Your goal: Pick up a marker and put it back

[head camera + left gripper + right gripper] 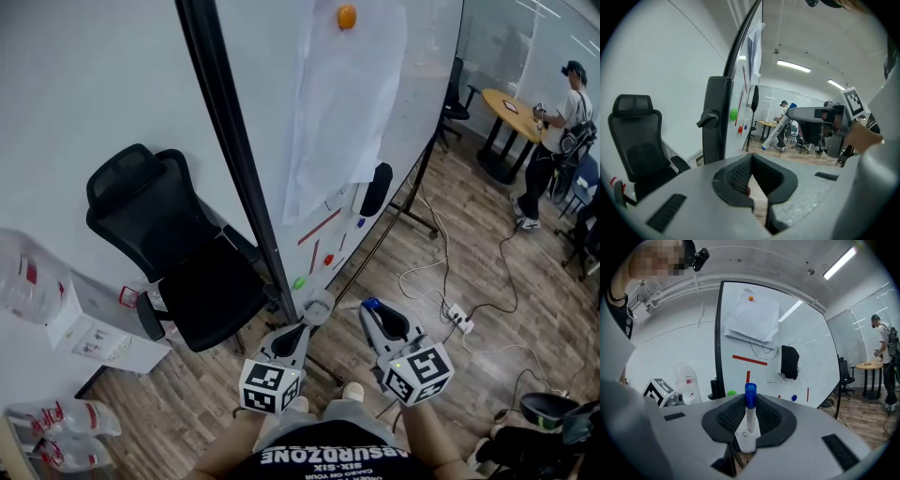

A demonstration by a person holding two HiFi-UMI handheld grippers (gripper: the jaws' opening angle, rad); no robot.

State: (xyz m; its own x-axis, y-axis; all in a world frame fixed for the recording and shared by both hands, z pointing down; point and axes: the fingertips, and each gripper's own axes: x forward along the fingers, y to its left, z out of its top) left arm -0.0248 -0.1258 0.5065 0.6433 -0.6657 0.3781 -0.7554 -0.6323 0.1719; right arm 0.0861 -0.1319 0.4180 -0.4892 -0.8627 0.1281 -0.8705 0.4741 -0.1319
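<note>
**Grey right gripper [374, 313] clamped on the white marker with a blue cap [750, 417]**

Between my right jaws the marker stands gripped by its barrel. Its long axis runs along the jaws and the blue cap points forward, away from me. The large white whiteboard in a black frame [806, 333] lies straight ahead of that cap, so the marker faces where I judge it belongs. From the head view the board's lower edge sits ahead and slightly left of the right gripper. I cannot make out a ledge or tray there. My grey left gripper [751, 174] hovers just beside the right one with its jaws together on nothing, so the right hand carries the job. Returning the marker looks like a forward reach, cap first.
</note>
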